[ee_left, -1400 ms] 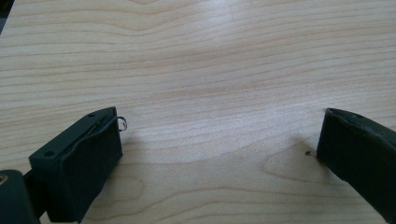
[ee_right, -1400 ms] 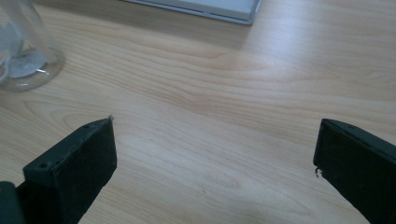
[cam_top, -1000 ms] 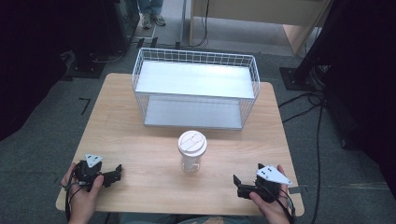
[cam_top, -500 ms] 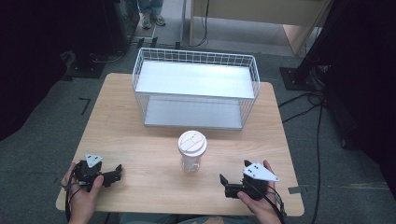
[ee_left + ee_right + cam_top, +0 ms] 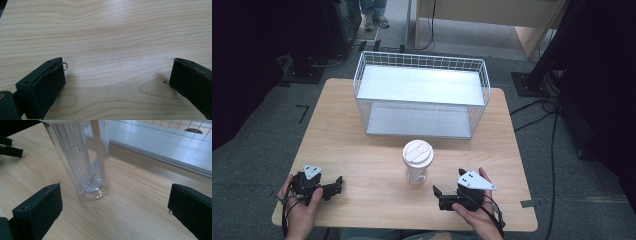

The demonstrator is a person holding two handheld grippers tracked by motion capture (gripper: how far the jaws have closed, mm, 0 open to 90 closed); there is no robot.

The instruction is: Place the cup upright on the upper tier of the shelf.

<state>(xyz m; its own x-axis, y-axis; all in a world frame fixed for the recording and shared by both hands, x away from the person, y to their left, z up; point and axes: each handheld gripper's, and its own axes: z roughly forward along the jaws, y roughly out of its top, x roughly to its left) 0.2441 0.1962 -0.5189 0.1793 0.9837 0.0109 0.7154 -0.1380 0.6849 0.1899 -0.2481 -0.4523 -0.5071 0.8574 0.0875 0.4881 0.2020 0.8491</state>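
Observation:
A clear plastic cup [image 5: 417,165] with a white lid stands upright in the middle of the wooden table [image 5: 362,150]. My right gripper [image 5: 438,198] rests on the table just right of and nearer than the cup, open and pointing left. In the right gripper view the cup [image 5: 87,162] stands a little ahead, left of centre, and my right gripper [image 5: 115,210] holds nothing. My left gripper [image 5: 336,186] lies at the front left, open and pointing right. In the left gripper view my left gripper [image 5: 117,82] has bare wood between its wide jaws.
A white wire basket [image 5: 422,95] with a flat shelf stands at the back of the table, behind the cup. Its shelf and mesh [image 5: 162,142] run behind the cup in the right gripper view. Cables and dark stands lie on the floor around the table.
My right gripper has slid left along the front of the table toward the cup. The left gripper and the cup have stayed put.

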